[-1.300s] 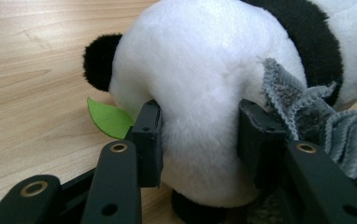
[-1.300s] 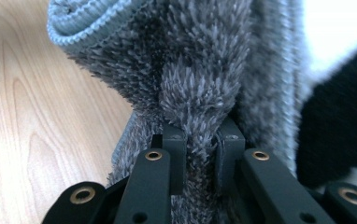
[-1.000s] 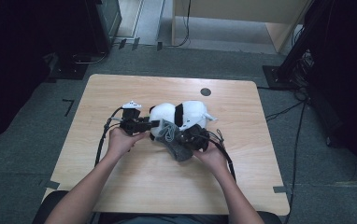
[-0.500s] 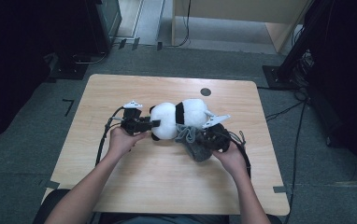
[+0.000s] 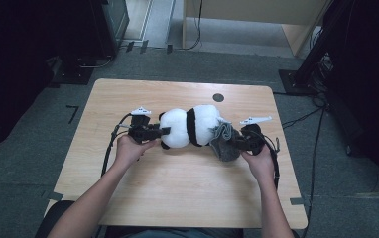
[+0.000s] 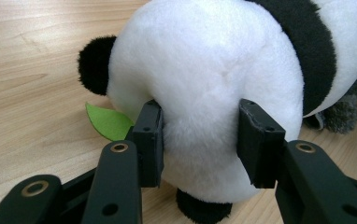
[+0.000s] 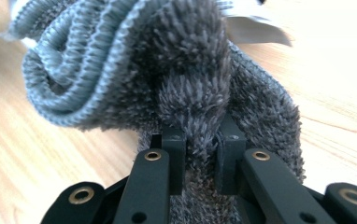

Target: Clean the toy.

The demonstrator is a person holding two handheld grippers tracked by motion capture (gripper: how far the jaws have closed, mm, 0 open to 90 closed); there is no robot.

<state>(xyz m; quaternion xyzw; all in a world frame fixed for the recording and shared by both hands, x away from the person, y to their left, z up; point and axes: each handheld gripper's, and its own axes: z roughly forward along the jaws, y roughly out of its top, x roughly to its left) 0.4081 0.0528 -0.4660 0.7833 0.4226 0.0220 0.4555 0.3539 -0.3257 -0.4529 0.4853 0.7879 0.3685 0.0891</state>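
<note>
Panda plush (image 5: 190,127), white with black band

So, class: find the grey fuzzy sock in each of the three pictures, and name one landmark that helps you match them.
High view: the grey fuzzy sock lies right of centre, between the panda and the right claw.
Left gripper view: a grey scrap at the right edge, behind the plush panda.
Right gripper view: it covers the middle, pinched in that claw's jaws.
Shared landmark: the wooden table.

Plush panda (image 5: 187,127) lies mid-table (image 5: 177,198), perhaps touching the fuzzy sock (image 5: 223,143) right.
</note>
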